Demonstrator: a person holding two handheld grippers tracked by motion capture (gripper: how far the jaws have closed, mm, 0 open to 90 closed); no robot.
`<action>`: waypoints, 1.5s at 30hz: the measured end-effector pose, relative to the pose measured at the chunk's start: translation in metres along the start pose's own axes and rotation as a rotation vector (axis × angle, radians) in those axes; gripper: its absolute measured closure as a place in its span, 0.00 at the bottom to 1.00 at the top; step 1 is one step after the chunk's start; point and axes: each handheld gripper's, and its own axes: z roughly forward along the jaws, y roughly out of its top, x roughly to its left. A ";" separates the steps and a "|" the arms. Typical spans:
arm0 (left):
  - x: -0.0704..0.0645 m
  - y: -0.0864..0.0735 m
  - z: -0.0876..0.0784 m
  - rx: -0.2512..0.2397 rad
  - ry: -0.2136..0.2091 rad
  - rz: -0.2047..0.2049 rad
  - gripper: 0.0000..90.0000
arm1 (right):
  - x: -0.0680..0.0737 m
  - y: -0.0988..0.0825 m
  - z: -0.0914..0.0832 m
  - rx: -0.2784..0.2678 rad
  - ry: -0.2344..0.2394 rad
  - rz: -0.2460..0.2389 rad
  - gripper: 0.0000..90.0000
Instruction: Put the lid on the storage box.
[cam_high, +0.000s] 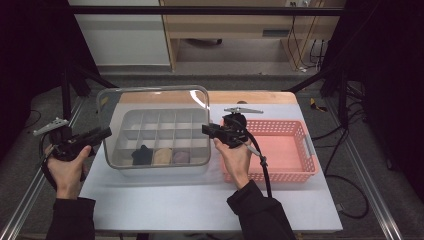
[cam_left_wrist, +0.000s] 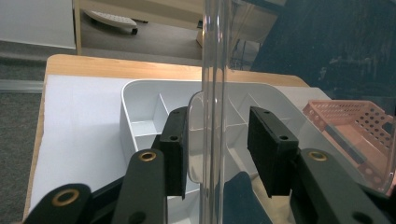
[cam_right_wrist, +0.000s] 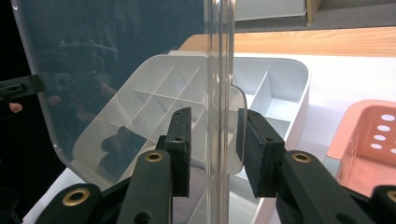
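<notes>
My left claw (cam_left_wrist: 217, 154) and right claw (cam_right_wrist: 212, 151) each straddle a side edge of the clear lid (cam_high: 152, 102), pads released; it stands raised over the divided box (cam_high: 157, 172) on the bench (cam_high: 200, 205); I'd clench evenly, then move both together.

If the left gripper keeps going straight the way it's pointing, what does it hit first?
Probably the clear lid: its edge stands between the open jaws of the left gripper. Beyond lies the white divided box. Depth is unclear.

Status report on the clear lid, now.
Left gripper and right gripper: jaws astride clear plastic lid edges, grip unconfirmed. Lid upright over white divided box. Nothing blocking.
</notes>
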 end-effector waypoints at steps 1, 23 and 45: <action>0.001 0.000 0.001 0.000 0.001 -0.001 0.66 | -0.001 0.000 0.001 0.001 -0.005 0.000 0.74; 0.007 -0.001 0.012 -0.007 0.023 -0.004 0.63 | -0.006 -0.004 0.015 -0.008 -0.019 0.012 0.72; 0.015 -0.005 0.034 0.014 0.045 -0.005 0.56 | -0.002 -0.008 0.036 -0.018 -0.122 -0.019 0.59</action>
